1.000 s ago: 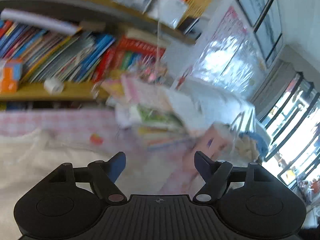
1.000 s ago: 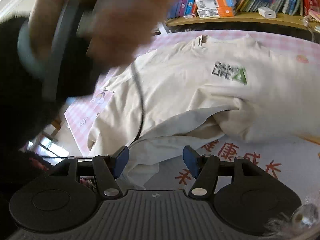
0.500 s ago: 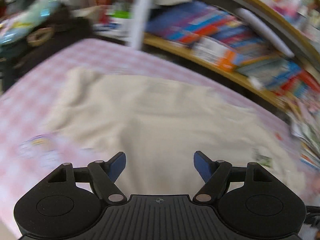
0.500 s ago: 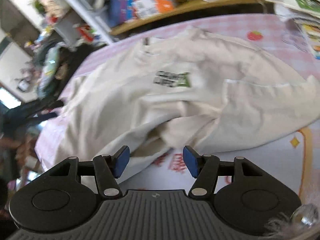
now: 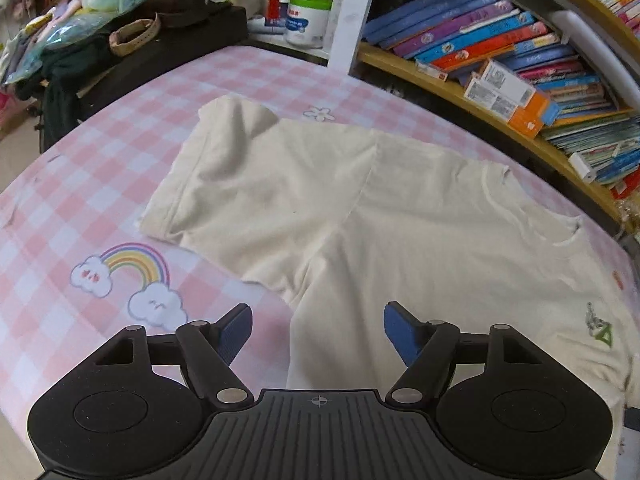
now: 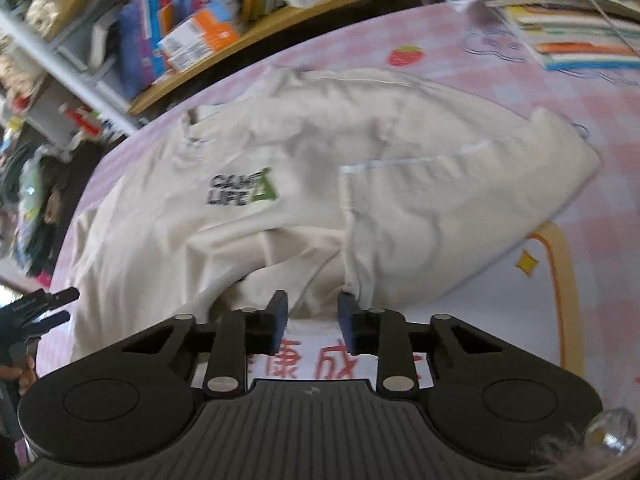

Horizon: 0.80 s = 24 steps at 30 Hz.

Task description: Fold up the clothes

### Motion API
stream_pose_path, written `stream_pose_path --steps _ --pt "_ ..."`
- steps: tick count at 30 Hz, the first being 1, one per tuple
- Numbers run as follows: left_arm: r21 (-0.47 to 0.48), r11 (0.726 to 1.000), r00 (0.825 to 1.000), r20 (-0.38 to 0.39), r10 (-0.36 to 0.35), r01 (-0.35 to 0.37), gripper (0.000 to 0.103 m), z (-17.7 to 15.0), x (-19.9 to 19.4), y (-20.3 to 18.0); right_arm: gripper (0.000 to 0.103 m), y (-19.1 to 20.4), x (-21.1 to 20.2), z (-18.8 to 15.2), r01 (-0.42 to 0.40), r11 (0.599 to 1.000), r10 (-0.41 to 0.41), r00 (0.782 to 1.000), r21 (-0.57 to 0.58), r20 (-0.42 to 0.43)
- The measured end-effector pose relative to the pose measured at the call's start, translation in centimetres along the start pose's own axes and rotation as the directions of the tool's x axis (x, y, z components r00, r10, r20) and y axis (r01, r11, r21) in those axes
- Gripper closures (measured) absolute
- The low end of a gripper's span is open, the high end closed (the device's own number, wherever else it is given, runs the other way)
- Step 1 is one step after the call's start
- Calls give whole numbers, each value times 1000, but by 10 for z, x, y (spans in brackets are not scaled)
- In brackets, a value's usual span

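A cream T-shirt (image 5: 400, 216) lies spread on the pink checked tablecloth (image 5: 80, 184), one short sleeve (image 5: 224, 168) pointing to the far left. My left gripper (image 5: 318, 320) hovers over the shirt's side edge below that sleeve; its jaws are wide and closing, with the fabric edge under the gap. In the right wrist view the shirt (image 6: 420, 208) shows a "CAMP LIFE" logo (image 6: 240, 190), and its near hem is rumpled. My right gripper (image 6: 312, 312) is at that hem. Its jaws are narrow and closing, with a fold of cloth between the tips and a gap still showing.
A curved wooden bookshelf (image 5: 500, 120) full of books runs behind the table. Stacked books (image 6: 560, 24) lie at the table's far right. A white jar (image 5: 306, 20), pens and a dark bag (image 5: 160, 28) crowd the far left. A hand with dark gear (image 6: 28, 320) shows at the left edge.
The left gripper swung from facing the shelves down over the shirt's sleeve side. The right gripper moved in on the rumpled hem and its jaws narrowed a lot.
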<state>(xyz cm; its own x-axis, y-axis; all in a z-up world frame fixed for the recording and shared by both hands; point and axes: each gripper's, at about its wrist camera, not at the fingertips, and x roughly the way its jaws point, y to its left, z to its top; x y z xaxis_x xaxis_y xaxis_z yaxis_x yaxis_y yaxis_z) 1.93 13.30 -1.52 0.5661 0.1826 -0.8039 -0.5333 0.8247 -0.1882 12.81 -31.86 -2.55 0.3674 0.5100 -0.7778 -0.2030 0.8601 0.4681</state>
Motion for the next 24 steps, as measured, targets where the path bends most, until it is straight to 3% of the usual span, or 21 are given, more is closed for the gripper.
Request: stream_pose_path --steps 2,4,7,9,14,20,22,24 --pt "0 1000 1000 -13 9 -9 42 4 11 -2 79 -3 -1 -1 14 1000 -14 1000 16 9" --pt "-2 1000 999 -30 13 -13 65 8 19 -1 81 -4 -1 -1 30 999 -30 999 23 17" --pt "-1 1000 999 -35 17 -17 83 12 27 1 87 -7 1 0 58 998 -58 998 28 21" --pt "2 1000 999 -32 18 -18 90 15 31 3 95 -9 4 3 73 997 -74 997 28 25" --pt "-31 998 999 -7 46 -47 93 28 39 20 101 -2 19 20 100 995 -99 994 -31 44" --pt "-70 979 981 30 194 -192 93 65 53 54 103 33 62 62 116 984 -104 991 -138 89" --pt "-94 971 974 31 223 -219 92 79 54 61 103 49 73 83 179 969 -155 977 -170 145" --pt "-120 976 980 58 191 -183 90 84 42 63 102 55 70 97 241 950 -198 957 -198 214"
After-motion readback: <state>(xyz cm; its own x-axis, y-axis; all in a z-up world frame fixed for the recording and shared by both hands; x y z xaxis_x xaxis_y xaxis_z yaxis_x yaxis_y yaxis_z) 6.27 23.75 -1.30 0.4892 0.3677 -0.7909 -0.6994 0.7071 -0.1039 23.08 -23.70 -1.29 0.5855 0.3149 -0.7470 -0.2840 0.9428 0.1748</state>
